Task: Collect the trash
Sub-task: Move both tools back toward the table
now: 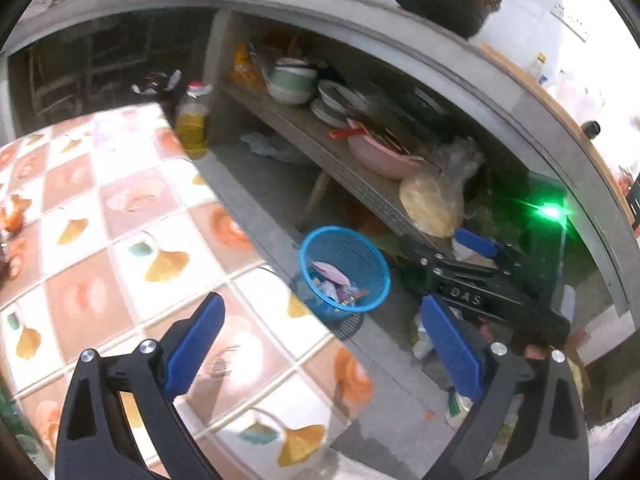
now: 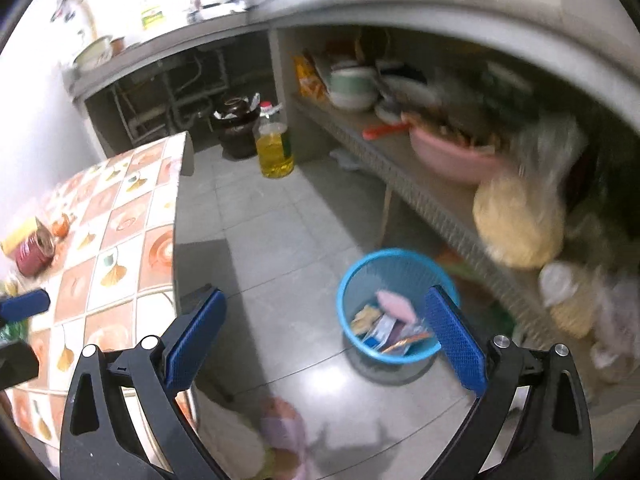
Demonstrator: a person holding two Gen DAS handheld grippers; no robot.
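Note:
A blue mesh basket (image 2: 396,308) stands on the grey floor below a shelf, with several wrappers and a pink piece (image 2: 394,304) in it. My right gripper (image 2: 326,296) hangs open above the floor with nothing between its fingers, the basket just behind its right finger. My left gripper (image 1: 322,308) is open and empty over the edge of the tiled table (image 1: 120,240), with the basket (image 1: 344,272) beyond it. The right gripper's black body (image 1: 480,288) shows right of the basket. A red can (image 2: 34,254) and an orange scrap (image 2: 62,222) lie on the table.
A bottle of yellow oil (image 2: 274,148) and a dark jar (image 2: 236,128) stand on the floor at the back. The low shelf (image 2: 400,172) holds bowls, a pink basin (image 2: 452,156) and a bag of pale yellow food (image 2: 516,220). A blurred pink shape (image 2: 280,428) lies below.

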